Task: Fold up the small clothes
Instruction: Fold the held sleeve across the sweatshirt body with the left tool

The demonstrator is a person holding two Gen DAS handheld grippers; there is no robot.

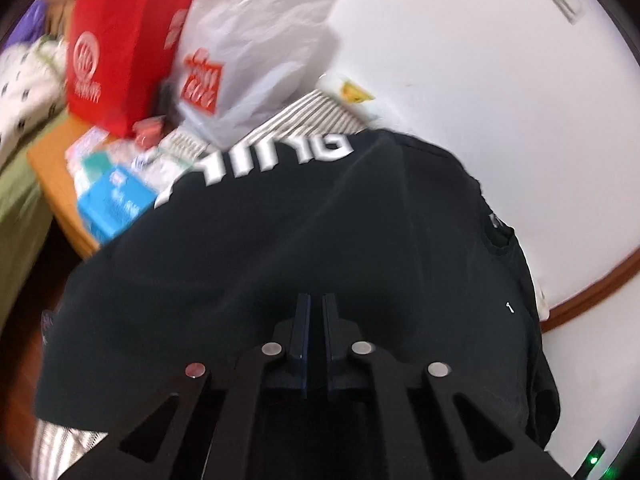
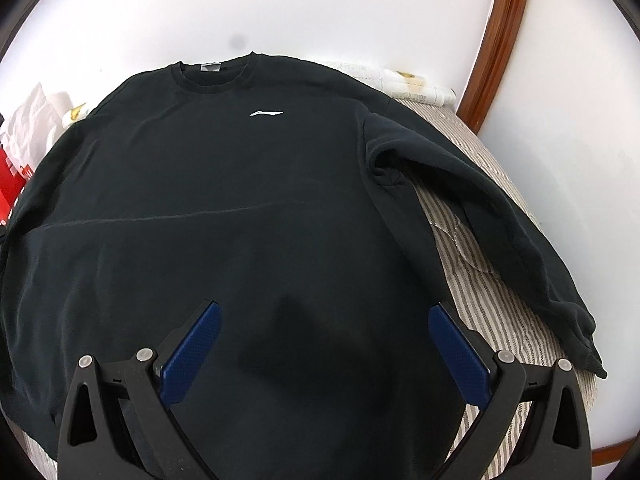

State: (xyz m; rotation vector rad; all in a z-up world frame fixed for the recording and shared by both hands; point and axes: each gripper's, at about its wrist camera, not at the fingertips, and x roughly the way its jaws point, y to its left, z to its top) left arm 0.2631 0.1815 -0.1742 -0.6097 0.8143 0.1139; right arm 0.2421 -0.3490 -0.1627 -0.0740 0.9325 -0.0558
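Black sweatshirt flat on striped bedding

Soft, even daylight fills both views, though the white wall nearly blows out. The left wrist view is smeared with motion blur, worst on the red bag. A gripper's shadow darkens the black sweatshirt. Fisheye edges bend and darken.

- Looks like a home, a lived-in bedroom corner: striped bedding spread as the work surface, plain white wall close behind it.
- Dark wooden trim runs along that wall.
- Off to one side, a wooden side table crowded with household clutter: a red shopping bag, a white plastic carrier bag, a blue box.
- Patterned fabric heaped beyond the table, too blurred to identify.
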